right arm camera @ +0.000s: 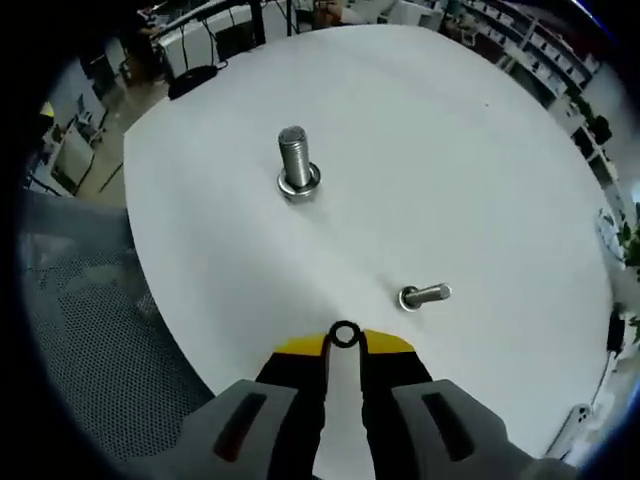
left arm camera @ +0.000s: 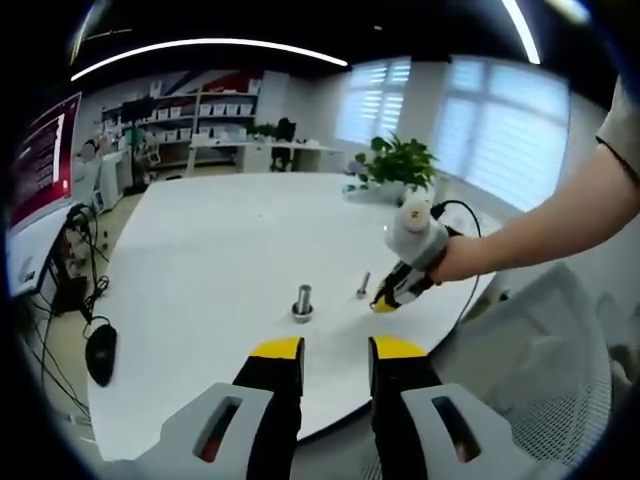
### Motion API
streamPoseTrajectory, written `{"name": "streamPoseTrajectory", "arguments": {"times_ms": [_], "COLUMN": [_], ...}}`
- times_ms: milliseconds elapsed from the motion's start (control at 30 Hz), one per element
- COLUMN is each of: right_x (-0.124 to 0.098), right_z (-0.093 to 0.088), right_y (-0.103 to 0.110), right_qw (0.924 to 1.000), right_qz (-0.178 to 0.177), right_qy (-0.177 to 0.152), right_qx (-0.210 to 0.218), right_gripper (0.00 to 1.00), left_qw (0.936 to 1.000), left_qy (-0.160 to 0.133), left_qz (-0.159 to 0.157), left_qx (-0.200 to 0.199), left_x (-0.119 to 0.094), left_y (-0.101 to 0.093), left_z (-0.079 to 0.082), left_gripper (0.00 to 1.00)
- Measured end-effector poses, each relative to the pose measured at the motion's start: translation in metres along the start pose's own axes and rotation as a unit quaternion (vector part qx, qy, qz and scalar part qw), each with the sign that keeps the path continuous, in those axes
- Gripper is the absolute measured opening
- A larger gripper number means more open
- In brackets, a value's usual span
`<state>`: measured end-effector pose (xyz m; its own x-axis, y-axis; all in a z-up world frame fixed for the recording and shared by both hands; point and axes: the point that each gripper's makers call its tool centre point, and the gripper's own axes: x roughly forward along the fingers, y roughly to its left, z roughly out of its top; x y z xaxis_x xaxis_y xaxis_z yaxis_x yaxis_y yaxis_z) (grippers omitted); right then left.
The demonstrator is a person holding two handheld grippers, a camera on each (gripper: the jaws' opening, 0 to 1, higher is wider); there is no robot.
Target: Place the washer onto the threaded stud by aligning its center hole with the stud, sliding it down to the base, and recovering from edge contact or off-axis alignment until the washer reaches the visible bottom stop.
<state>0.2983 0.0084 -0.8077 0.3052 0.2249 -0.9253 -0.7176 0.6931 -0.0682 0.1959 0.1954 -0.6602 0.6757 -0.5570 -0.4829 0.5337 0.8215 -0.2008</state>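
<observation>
A small dark washer [right arm camera: 344,334] is pinched between the yellow tips of my right gripper [right arm camera: 343,347], held on edge above the white table [right arm camera: 470,150]. A slim threaded stud [right arm camera: 426,294] stands just ahead and to the right of it, apart from the washer. Farther off, a thick bolt [right arm camera: 294,158] stands upright with a washer [right arm camera: 299,184] at its base. In the left gripper view, my left gripper [left arm camera: 337,350] is open and holds nothing, near the table's front edge. Beyond it are the thick bolt [left arm camera: 302,300], the slim stud [left arm camera: 363,285] and the right gripper [left arm camera: 385,301] in a person's hand.
A grey mesh chair [right arm camera: 80,330] stands at the table's edge, seen also as the chair [left arm camera: 545,350] on the right. A black mouse [left arm camera: 100,352] with a cable lies by the table's left edge. A potted plant [left arm camera: 400,160] stands at the far side.
</observation>
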Motion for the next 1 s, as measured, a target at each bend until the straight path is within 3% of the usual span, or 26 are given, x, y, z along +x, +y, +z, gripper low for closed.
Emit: {"name": "streamPoseTrajectory", "arguments": {"times_ms": [367, 533, 767, 1000], "right_x": [-0.036, -0.047, -0.05, -0.038], "right_z": [0.023, 0.029, 0.039, 0.041], "right_y": [-0.015, -0.024, -0.031, -0.038], "right_qw": [0.9958, 0.994, 0.9931, 0.9949], "right_qz": [-0.012, -0.025, -0.03, -0.044], "right_qy": [-0.077, -0.098, -0.107, -0.09], "right_qx": [0.047, 0.042, 0.036, 0.004], "right_gripper": [0.14, 0.14, 0.14, 0.14], "left_qw": [1.0, 1.0, 1.0, 1.0], "left_qy": [0.006, 0.006, 0.006, 0.008], "left_qz": [-0.004, -0.001, 0.0, 0.002], "left_qx": [0.002, 0.0, 0.0, 0.0], "left_x": [0.001, 0.001, 0.001, 0.001], "left_y": [-0.002, -0.001, -0.001, 0.0], "left_z": [-0.002, -0.002, -0.002, -0.003], "left_gripper": [0.23, 0.23, 0.23, 0.23]}}
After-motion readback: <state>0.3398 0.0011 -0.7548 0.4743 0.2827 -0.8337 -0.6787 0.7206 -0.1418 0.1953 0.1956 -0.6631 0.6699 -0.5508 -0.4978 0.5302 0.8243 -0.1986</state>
